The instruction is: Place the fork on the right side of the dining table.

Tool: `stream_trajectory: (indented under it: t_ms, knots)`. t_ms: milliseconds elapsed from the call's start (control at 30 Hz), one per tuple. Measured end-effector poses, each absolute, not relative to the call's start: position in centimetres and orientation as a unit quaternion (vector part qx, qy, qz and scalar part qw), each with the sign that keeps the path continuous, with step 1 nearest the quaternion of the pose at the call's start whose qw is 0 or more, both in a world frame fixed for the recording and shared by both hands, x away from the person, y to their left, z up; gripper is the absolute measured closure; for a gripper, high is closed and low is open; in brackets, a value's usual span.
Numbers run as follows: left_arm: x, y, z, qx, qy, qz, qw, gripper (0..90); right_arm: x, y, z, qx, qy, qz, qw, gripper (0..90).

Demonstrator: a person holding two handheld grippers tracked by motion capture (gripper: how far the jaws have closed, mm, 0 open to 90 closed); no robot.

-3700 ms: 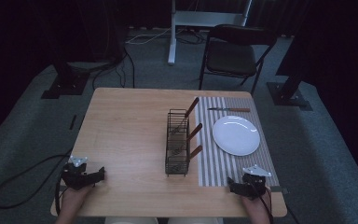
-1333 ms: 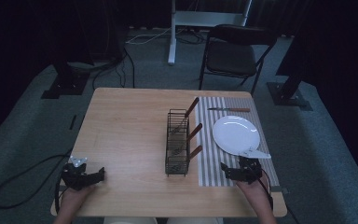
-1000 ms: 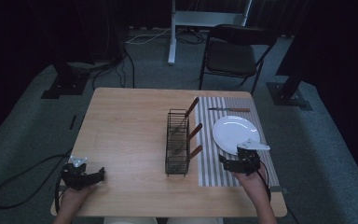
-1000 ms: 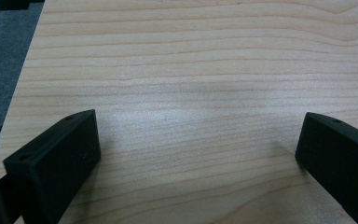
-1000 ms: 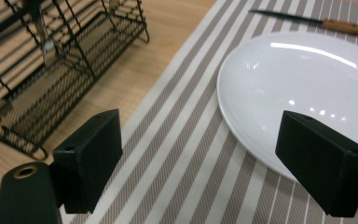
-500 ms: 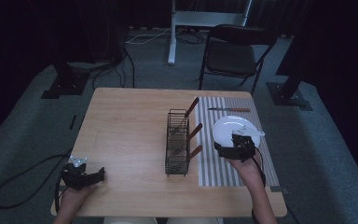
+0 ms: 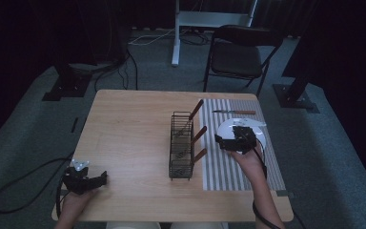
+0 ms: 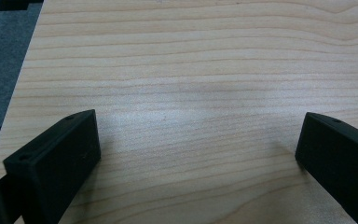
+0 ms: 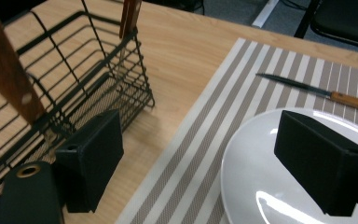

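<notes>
A black wire basket (image 7: 181,145) stands mid-table with wooden-handled utensils (image 7: 199,135) leaning out of it. To its right lies a striped placemat (image 7: 228,167) carrying a white plate (image 7: 258,130) and a wooden-handled knife (image 7: 233,112). My right gripper (image 7: 231,136) hovers open over the plate's left edge. In the right gripper view its gripper (image 9: 200,163) has one jaw beside the basket (image 9: 74,93) and the other over the plate (image 9: 261,186), holding nothing. My left gripper (image 7: 97,179) rests open at the near left corner, the gripper (image 8: 196,154) over bare wood.
The wooden table (image 7: 128,124) has open surface left of the basket. The knife (image 9: 307,88) lies on the placemat (image 9: 223,107) beyond the plate. A folding chair (image 7: 238,57) and stand bases (image 7: 66,86) sit on the floor behind the table.
My right gripper has travelled from the table's near right edge forward to the plate's left edge, next to the basket. The left gripper has stayed put.
</notes>
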State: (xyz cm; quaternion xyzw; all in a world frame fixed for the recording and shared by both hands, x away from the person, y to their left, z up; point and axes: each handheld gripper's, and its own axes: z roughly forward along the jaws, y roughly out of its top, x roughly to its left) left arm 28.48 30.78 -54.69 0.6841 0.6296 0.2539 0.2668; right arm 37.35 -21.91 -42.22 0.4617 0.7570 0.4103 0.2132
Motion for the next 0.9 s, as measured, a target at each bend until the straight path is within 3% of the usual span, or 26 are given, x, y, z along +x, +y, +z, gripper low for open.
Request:
stream_trajectory:
  t_ms: [900]
  knots:
    - [28.5, 30.8, -54.7, 0.684, 0.63, 0.254, 0.267, 0.2, 42.6, -20.0, -40.3, 0.465, 0.745, 0.44, 0.188, 16.9]
